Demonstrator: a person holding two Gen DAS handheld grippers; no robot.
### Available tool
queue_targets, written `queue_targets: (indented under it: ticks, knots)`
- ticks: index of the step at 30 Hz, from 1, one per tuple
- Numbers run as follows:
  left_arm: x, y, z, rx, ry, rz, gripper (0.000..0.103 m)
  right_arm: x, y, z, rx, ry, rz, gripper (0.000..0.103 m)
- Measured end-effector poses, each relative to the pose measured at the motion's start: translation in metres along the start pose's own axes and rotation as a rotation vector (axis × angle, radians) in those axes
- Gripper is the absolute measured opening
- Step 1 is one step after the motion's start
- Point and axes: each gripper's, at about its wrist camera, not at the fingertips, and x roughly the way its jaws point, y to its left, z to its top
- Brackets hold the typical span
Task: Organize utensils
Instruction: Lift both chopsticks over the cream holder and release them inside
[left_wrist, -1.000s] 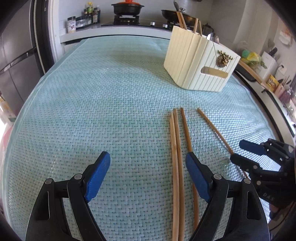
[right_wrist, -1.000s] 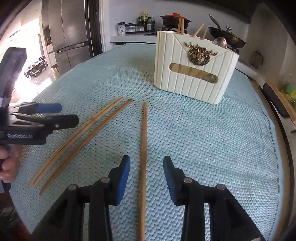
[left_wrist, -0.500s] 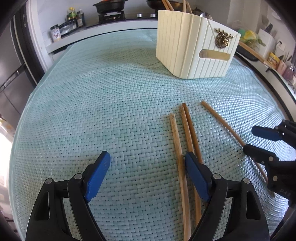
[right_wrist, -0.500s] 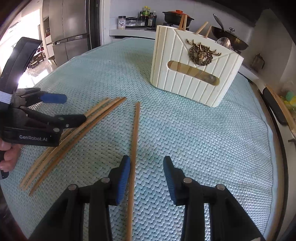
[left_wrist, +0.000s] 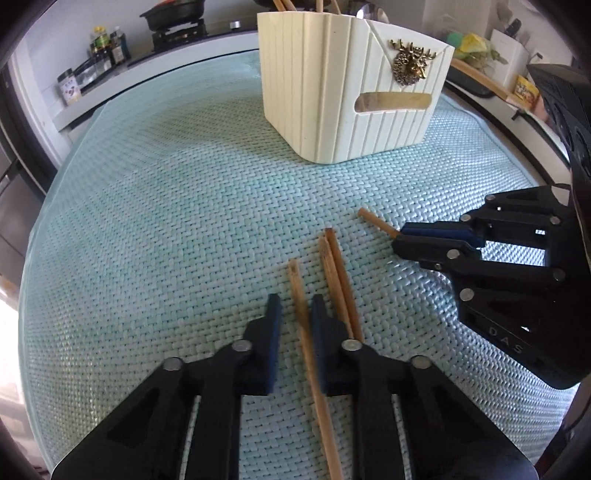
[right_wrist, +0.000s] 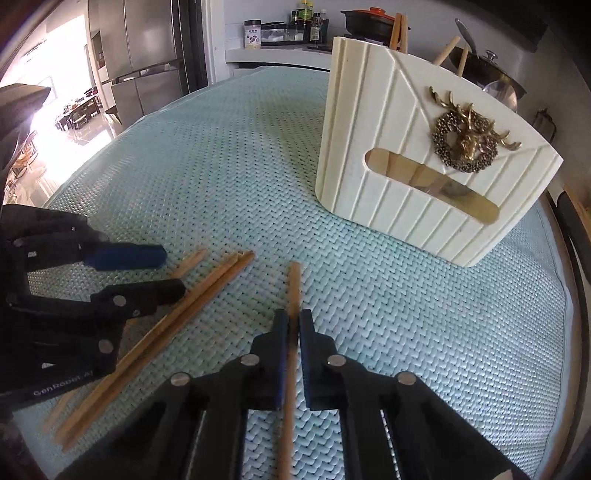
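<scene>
Both grippers are just closing on chopsticks lying near-to-far on the woven mat (left_wrist: 155, 192) — the left gripper (left_wrist: 293, 308) clamping the leftmost chopstick (left_wrist: 297, 291), the right gripper (right_wrist: 290, 325) clamping the lone right chopstick (right_wrist: 294, 284) — each stick pointing toward the cream holder (right_wrist: 417, 177) at the far right.

Ahead of both grippers, bare woven mat (left_wrist: 166, 221) is lying open, with only the cream utensil holder (right_wrist: 424, 177) standing in the way beyond.
</scene>
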Motion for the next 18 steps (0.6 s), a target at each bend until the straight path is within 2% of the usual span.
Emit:
queue_targets:
  ticks: [4, 6, 13, 18]
  knots:
    - [0.0, -0.001, 0.004, -0.006, -0.007, -0.001, 0.005, -0.011, -0.016, 0.001, 0.065, -0.03, 0.033, 0.006]
    - [-0.013, 0.003, 0.006, -0.025, -0.043, -0.009, 0.005, -0.028, -0.028, -0.002, 0.123, -0.071, 0.062, 0.006]
    - [-0.101, 0.025, 0.01, -0.123, -0.236, -0.074, 0.005, -0.125, -0.055, -0.013, 0.236, -0.284, 0.152, 0.006]
    - [-0.166, 0.036, 0.007, -0.178, -0.386, -0.137, 0.004, -0.195, -0.053, -0.021, 0.24, -0.436, 0.16, 0.006]
